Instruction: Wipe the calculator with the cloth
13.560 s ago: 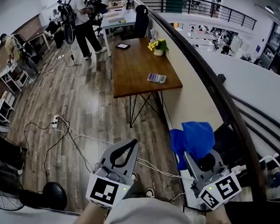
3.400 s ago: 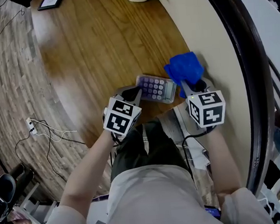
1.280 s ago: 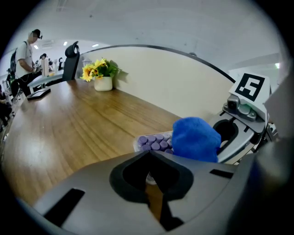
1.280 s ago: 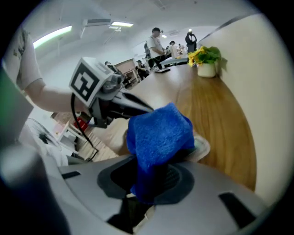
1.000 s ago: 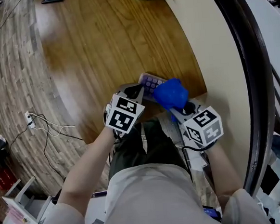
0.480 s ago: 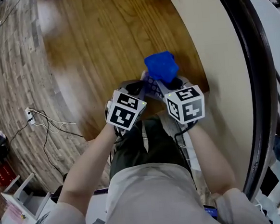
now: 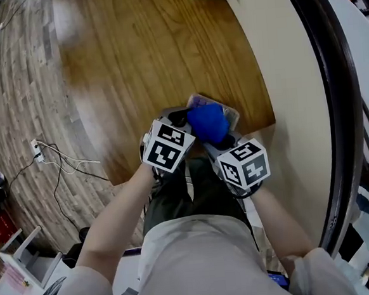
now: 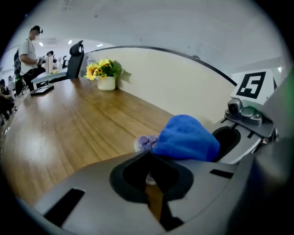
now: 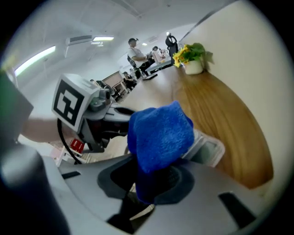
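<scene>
You are looking down at a wooden table (image 7: 151, 51), with both claws close together at its near edge. The calculator (image 7: 226, 113) lies there just in front of them, its long side running across you from left to right.

Your left gripper (image 7: 181, 117) is at the calculator's left end. Its jaws are drawn together, with a pale edge showing between them, so it appears to be pinching the calculator to steady it. Your right gripper (image 7: 214, 138) is clamped on a bunched blue cloth (image 7: 207, 123), which rests on the left and middle of the calculator.

The bare part lies to the right of the cloth and slightly away from you. The next stroke probably goes that way, along the long side. The right claw is the nearer one.

Much is hidden. The cloth covers most of the keys. In the left gripper view only a few purple keys (image 8: 147, 141) peek out beside the cloth (image 8: 186, 137). In the right gripper view one pale corner of the calculator (image 9: 206, 149) shows past the cloth (image 9: 158, 133). Whether the cloth presses down firmly cannot be made out.
</scene>
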A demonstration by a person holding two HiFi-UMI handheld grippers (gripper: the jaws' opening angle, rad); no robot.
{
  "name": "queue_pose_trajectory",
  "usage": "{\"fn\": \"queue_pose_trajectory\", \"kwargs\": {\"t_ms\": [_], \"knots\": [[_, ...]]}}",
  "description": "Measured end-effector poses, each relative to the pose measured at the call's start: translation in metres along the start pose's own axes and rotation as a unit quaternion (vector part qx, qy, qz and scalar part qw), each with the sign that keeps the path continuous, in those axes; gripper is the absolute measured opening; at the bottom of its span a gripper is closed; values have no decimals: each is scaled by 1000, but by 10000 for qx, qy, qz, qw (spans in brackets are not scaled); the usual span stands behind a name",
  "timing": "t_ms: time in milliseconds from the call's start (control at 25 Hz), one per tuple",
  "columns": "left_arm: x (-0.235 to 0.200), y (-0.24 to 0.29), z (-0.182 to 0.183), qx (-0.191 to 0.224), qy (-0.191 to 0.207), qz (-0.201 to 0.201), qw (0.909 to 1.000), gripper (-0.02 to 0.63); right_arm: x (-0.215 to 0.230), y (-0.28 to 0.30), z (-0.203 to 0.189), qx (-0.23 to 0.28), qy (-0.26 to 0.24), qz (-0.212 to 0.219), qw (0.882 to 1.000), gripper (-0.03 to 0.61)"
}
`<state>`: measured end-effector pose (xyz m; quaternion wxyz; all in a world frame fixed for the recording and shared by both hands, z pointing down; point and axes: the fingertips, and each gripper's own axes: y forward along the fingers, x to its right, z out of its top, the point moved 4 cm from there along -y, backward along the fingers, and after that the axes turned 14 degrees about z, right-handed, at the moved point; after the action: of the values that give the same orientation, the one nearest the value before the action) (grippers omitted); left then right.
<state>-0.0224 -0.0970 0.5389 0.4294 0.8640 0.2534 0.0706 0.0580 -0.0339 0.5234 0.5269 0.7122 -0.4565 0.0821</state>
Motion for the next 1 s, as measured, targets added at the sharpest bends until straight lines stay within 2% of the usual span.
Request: {"fn": "queue_pose_trajectory", "kwargs": {"t_ms": [80, 160, 200, 280, 360, 480, 680, 840, 1000], "knots": [[1, -1, 0, 7, -20, -10, 10000, 2, -2, -9, -14, -328, -66, -54, 9994, 100], [2, -2, 0, 11, -22, -14, 10000, 2, 0, -24, -17, -340, -201, -246, 9989, 100], [2, -3, 0, 13, -12, -14, 10000, 2, 4, -34, -12, -131, -183, -332, 9992, 101], [1, -2, 0, 18, 16, -13, 10000, 2, 17, -52, 7, 615, 46, -452, 9971, 101], [1, -3, -1, 25, 18, -22, 10000, 2, 35, -64, 29, 1294, 289, -622, 9892, 103], [1, -3, 0, 38, -9, -39, 10000, 2, 59, -61, 56, 1691, 412, -938, 9803, 103], [1, -2, 1, 19, -20, -40, 10000, 2, 58, -8, 74, 1559, 820, -610, 9825, 103], [2, 1, 3, 13, -7, -70, 10000, 2, 44, 4, 72, 1325, 553, -710, 9871, 104], [-2, 0, 1, 15, -24, -49, 10000, 2, 27, 11, 52, 1112, 835, -177, 9901, 101]]}}
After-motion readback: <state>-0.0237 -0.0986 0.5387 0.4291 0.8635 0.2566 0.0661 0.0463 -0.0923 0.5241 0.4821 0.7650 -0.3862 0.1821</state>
